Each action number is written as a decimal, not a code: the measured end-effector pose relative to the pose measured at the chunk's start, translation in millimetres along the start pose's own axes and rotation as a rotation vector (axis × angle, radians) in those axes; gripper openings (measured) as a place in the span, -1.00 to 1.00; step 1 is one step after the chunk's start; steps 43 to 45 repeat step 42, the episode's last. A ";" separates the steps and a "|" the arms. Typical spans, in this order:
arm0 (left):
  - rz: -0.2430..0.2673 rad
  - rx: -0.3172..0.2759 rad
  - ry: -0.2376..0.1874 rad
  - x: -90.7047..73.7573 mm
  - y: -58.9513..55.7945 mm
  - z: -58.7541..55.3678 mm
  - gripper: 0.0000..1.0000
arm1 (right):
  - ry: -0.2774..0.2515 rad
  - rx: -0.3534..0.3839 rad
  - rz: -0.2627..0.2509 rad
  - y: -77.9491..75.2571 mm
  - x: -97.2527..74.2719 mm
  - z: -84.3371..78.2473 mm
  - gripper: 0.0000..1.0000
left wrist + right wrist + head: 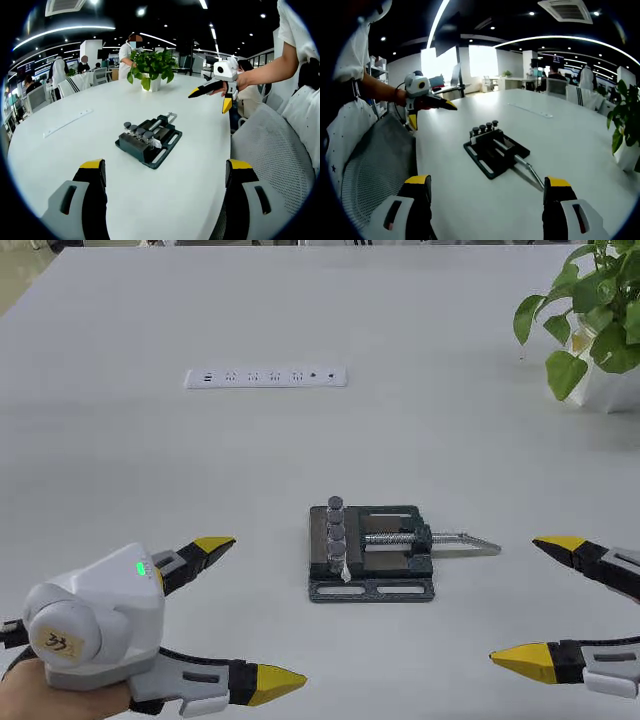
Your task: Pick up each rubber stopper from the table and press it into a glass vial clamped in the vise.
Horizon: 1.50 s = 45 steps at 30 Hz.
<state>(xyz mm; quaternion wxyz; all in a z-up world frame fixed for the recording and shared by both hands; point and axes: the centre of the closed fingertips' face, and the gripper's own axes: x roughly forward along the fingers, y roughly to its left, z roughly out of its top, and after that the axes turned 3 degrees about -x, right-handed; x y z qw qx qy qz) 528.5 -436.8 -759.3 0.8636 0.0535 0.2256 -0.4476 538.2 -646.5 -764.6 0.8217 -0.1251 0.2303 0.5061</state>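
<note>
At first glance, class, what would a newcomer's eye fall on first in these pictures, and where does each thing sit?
The dark vise stands in the middle of the white table, clamping a row of dark-topped vials. Nearer the viewer, the left gripper and right gripper hang open on either side, yellow tips pointing inward. A green plant stands far right.

Your left tool (pixel 166 167) gapes over the white worktop (pixel 90 135), facing a dark metal vise (pixel 155 145) clamping grey-stoppered vials (pixel 138 130).
</note>
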 end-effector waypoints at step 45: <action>-0.008 -0.008 0.030 2.9 2.1 -13.1 0.98 | 0.006 -0.003 -0.014 -9.5 1.5 2.1 0.77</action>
